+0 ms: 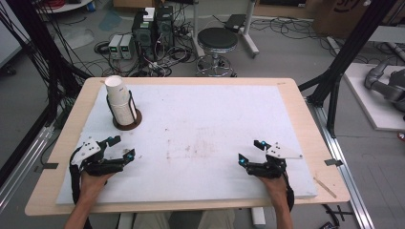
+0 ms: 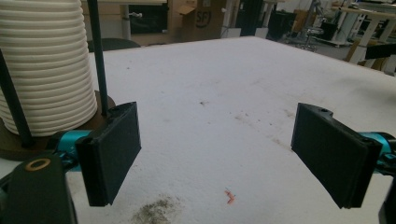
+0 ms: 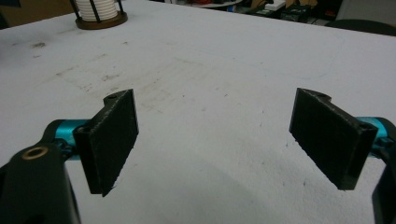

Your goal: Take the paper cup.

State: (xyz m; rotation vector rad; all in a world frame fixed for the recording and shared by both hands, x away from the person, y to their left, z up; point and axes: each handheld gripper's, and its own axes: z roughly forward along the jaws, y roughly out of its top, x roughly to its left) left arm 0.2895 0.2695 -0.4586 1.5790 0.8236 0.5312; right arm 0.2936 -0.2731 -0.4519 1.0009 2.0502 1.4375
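Your left gripper (image 1: 119, 148) and right gripper (image 1: 249, 151) rest low on the counter (image 1: 215, 119), jaws spread wide, holding nothing. At eleven o'clock, the cups (image 1: 118, 100) stand stacked in a rack (image 1: 127, 120): likely light, crushable, best gripped gently by the sides. Stained white counter; stool (image 1: 217, 40) and cables beyond.

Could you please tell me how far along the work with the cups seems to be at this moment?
Nothing looks done: the stack of cups sits in its holder at the board's far left. Nothing is in hand; the left gripper and right gripper rest open and empty. Any cup handling is still ahead.
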